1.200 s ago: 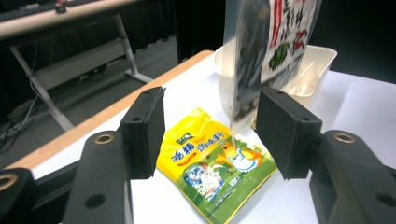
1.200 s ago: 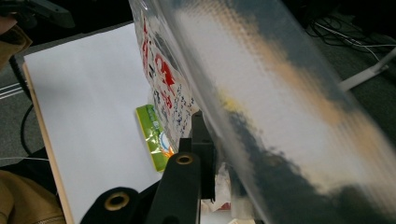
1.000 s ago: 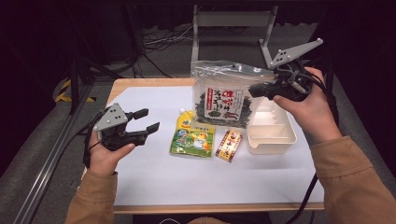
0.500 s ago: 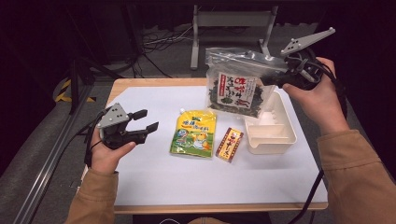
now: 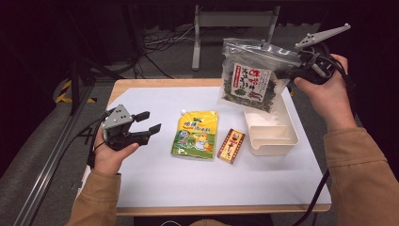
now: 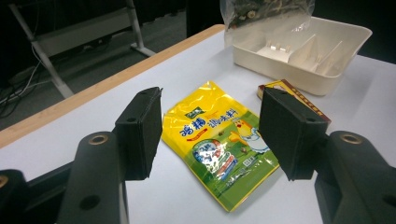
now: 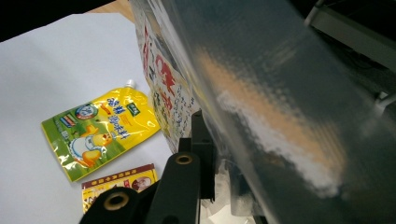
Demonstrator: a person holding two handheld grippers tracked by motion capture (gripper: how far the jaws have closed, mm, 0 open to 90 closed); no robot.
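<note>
Right gripper point(image 5: 288, 74) pinches the clear seaweed bag point(image 5: 251, 77) by its right edge, near the top, jaws clamped on the thin film with the bag hanging free to the gripper's left, in the air over the far end of the white divided tray point(image 5: 272, 136). Seen from the right gripper view, the glossy bag wall point(image 7: 280, 107) lies right against the one black jaw in sight. My judgement: the hold is a narrow bite on slick plastic, so the weight of the contents could swing the bag and peel it out of the jaws, dropping it half across the tray's rim. The bag also looks wider than the tray's compartments, so lowering it without turning it may leave it wedged on a divider or tip the light tray.

Below and to the left of that gripper, on the white table point(image 5: 155, 188), lie the small red-and-yellow packet point(image 5: 232, 146) and, just beyond it, the yellow sauce pouch point(image 5: 196, 134); a swinging bag could brush either.

Left gripper point(image 5: 143, 128) sits well apart, jaws spread and empty, pointed toward the pouch.
</note>
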